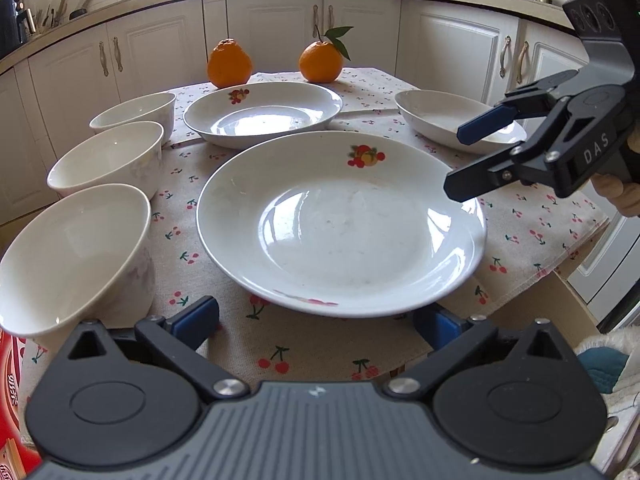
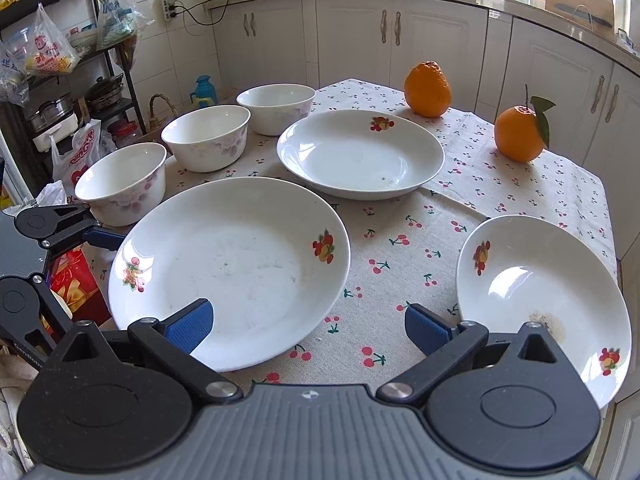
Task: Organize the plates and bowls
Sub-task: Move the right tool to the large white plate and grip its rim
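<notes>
On my left, three white bowls point(image 1: 80, 256) line up along the tabletop point(image 1: 224, 344) edge, all upright, running near to far. My left gripper point(image 1: 316, 320) hovers low at the near rim of the big plate point(image 1: 340, 224), fingers spread wide apart on either side of that rim, gripping nothing. Middle now: a second deep plate point(image 1: 262, 114) sits just behind the big one, and two oranges point(image 1: 230, 64) stand at the far edge of the cherry-print cloth point(image 1: 280, 352). Over to the right, my right gripper point(image 2: 308, 326) hangs above the cloth between the big plate and the small plate point(image 2: 540, 292), fingers wide apart and empty. Only the right wrist view shows the small plate's brown stain and both fruit decals; the left wrist view catches just its far half behind my right gripper. Only the right view shows the shelf point(image 2: 60, 80) of bags.
</notes>
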`<state>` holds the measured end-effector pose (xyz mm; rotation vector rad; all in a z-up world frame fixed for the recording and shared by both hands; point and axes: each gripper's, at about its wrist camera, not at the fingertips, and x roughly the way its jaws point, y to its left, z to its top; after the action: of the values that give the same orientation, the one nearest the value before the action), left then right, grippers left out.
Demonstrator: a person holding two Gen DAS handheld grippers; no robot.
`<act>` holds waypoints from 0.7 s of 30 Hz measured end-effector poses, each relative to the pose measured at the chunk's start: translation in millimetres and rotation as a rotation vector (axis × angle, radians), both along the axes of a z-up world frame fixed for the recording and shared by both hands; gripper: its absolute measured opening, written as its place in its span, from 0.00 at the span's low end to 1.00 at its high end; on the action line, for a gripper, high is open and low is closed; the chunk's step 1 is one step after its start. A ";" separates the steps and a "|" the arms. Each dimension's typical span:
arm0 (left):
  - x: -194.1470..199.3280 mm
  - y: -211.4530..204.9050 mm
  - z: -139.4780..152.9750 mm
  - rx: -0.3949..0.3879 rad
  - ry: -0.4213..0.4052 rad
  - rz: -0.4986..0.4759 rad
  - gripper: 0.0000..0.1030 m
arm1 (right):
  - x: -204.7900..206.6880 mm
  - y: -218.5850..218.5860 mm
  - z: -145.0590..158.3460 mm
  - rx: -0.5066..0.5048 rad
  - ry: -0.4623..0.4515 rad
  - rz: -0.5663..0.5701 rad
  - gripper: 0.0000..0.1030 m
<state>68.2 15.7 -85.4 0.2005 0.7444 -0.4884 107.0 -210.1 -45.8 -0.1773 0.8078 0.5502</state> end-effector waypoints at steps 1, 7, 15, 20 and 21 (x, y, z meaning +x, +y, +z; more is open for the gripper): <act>0.9 -0.7 0.5 0.002 0.005 0.001 1.00 | 1.7 1.5 -0.7 0.000 0.002 0.008 1.00; -2.1 0.3 -2.1 -0.012 -0.024 0.000 1.00 | 13.2 11.1 -4.8 -0.002 0.016 0.071 1.00; -3.9 -3.5 -2.5 -0.008 -0.037 -0.042 1.00 | 36.5 18.8 -13.4 -0.003 0.065 0.135 1.00; 0.1 -2.1 -3.3 -0.031 -0.038 -0.046 0.99 | 47.4 21.8 -15.3 0.003 0.080 0.168 1.00; 0.4 -2.4 -3.2 -0.033 -0.038 -0.048 0.99 | 49.8 22.5 -15.6 0.003 0.083 0.174 1.00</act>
<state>68.6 13.3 -88.6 0.1969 0.6953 -0.5407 156.8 -187.6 -61.4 -0.2241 0.8771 0.7264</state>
